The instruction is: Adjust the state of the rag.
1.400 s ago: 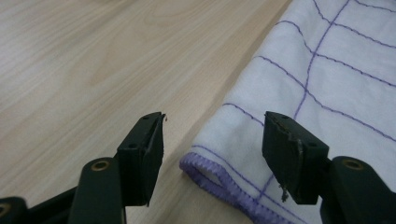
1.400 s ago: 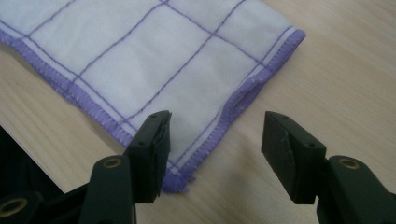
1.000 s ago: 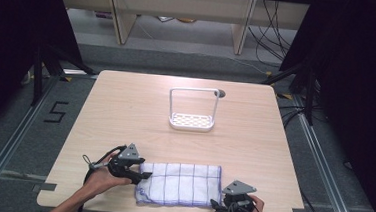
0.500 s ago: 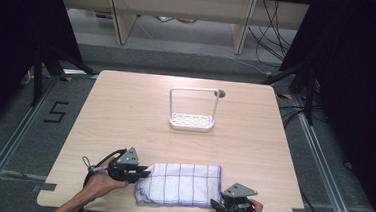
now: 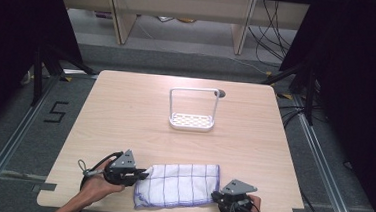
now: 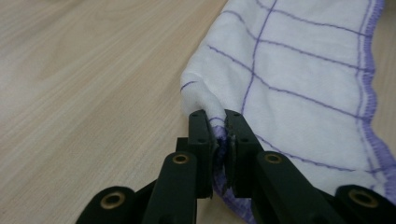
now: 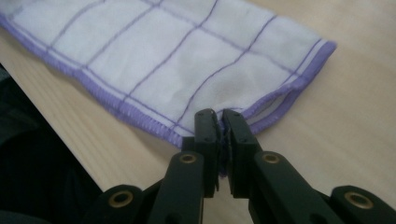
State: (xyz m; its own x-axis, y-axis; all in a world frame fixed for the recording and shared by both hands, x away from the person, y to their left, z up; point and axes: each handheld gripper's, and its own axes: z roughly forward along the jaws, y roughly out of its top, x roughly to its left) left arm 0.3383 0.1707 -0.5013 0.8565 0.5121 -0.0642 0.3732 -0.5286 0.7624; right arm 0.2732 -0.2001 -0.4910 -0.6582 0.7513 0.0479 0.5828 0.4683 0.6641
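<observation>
Since the earlier frame, the left claw point(image 5: 140, 174) has crept slightly toward the desk's near edge; both it and the right claw point(image 5: 218, 197) are clenched on the checked cloth point(image 5: 180, 184) lying there. We judge the fold is in hand; next, lift both corners evenly. The cloth's pinched corners are hidden between the jaws.

high view: above near table edge, facing forward and down, far | left gripper view: close along its jaws | right gripper view: close along its jaws | shared: checked cloth point(image 5: 180, 184) on table point(image 5: 125, 111)
</observation>
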